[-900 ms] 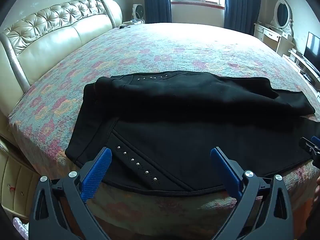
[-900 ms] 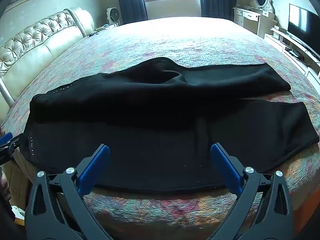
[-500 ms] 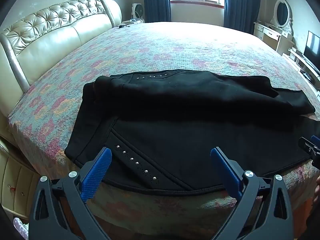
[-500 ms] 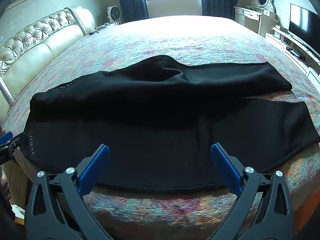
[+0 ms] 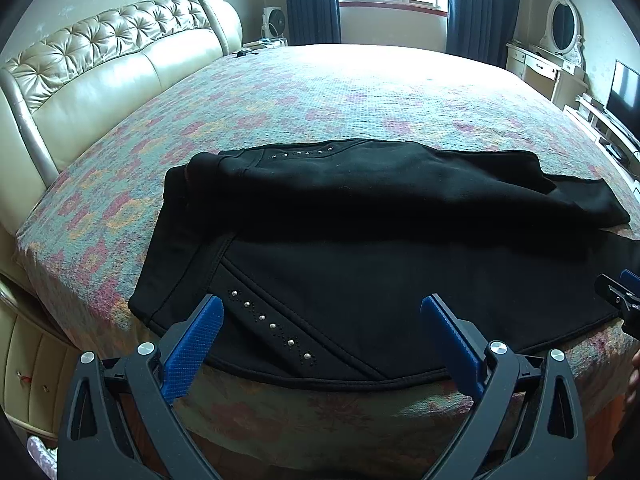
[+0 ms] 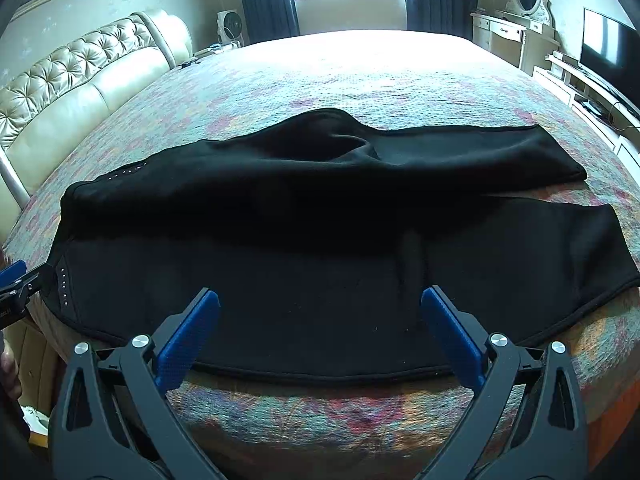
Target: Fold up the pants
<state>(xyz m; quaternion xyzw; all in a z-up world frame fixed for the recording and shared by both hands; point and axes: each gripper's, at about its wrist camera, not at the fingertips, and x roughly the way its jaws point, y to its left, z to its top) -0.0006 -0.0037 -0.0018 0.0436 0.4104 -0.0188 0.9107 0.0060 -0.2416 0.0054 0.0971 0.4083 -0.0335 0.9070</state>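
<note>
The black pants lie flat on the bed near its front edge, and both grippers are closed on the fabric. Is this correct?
Not quite. The black pants do lie on the bed near its front edge, but both wrist views show the left gripper and the right gripper wide open, holding nothing.

No text, label, brand, number or sign can be read in either view. In the right wrist view, at the far left edge of the frame, the black body of the other tongs [image 6: 12, 292] carries a small pale marking, too small and blurred to make out.
</note>
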